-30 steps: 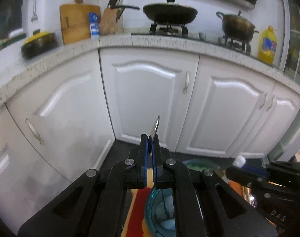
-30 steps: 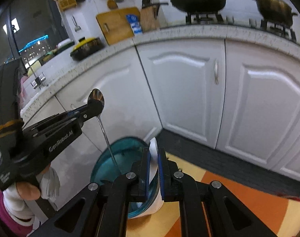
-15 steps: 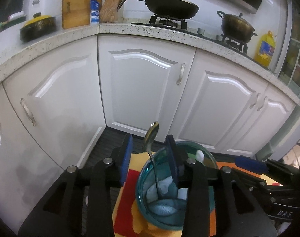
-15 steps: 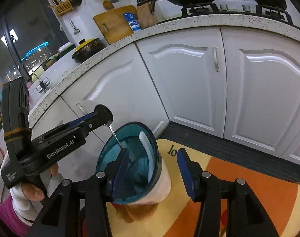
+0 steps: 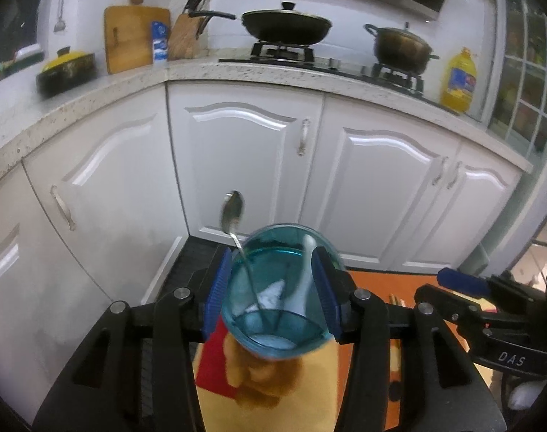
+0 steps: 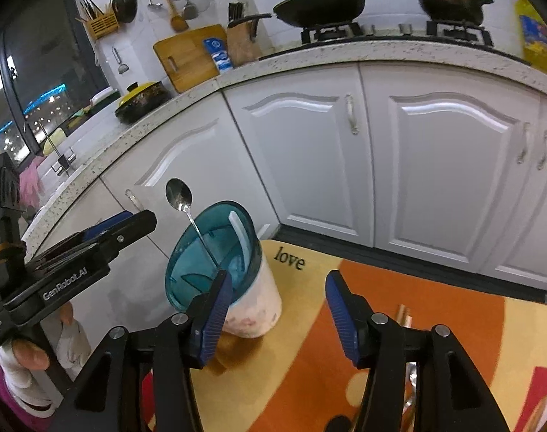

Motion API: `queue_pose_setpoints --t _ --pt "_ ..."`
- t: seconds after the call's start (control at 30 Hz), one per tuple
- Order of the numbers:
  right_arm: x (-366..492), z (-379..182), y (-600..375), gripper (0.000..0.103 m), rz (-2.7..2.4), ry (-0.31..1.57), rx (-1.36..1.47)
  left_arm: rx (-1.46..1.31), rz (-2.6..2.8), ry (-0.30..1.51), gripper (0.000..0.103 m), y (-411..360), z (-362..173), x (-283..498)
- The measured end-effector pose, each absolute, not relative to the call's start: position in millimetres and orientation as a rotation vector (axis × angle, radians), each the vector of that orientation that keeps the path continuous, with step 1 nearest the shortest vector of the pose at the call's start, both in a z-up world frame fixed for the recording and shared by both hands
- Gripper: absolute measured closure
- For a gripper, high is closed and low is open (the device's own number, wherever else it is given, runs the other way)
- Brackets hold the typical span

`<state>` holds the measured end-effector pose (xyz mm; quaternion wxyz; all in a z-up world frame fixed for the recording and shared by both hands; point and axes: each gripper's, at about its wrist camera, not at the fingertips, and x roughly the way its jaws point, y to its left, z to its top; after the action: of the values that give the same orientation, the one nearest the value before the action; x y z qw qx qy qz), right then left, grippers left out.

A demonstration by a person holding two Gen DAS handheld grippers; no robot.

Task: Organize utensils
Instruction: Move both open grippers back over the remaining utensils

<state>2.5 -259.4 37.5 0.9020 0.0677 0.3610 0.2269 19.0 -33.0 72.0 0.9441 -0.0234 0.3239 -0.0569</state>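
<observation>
Left wrist view: left gripper with blue pads spread wide, jaws having just been opening; the teal-rimmed holder cup shows between the pads at lower centre of the frame, but the pads do not press on it. Metal spoon stands in the cup, handle down, bowl up and leaning toward the left rim, clear of both pads. White spoon also stands inside the cup, against its right side. Right wrist view: right gripper spread, jaws likewise just opened further; nothing lies between its pads except the orange and yellow mat. The cup sits at centre left of this frame, white-sided with a teal interior, just beyond the left pad; contact between pad and cup cannot be told. Both spoons are visible in it. The cup rests on the mat, near the printed word "love". The left gripper enters from the left edge of this frame, held by a gloved hand at lower left. Background, upper half of both frames: white cabinets, speckled countertop, wok and pot on the stove.
</observation>
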Motion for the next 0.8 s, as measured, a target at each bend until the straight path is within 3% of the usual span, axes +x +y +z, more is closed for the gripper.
queue_pose_setpoints --t 0.8 --pt "-67.9 28.9 -363.6 0.045 0.243 0.75 0.175 0.031 -0.286 0.714 0.057 -132.4 56.5 -27.7"
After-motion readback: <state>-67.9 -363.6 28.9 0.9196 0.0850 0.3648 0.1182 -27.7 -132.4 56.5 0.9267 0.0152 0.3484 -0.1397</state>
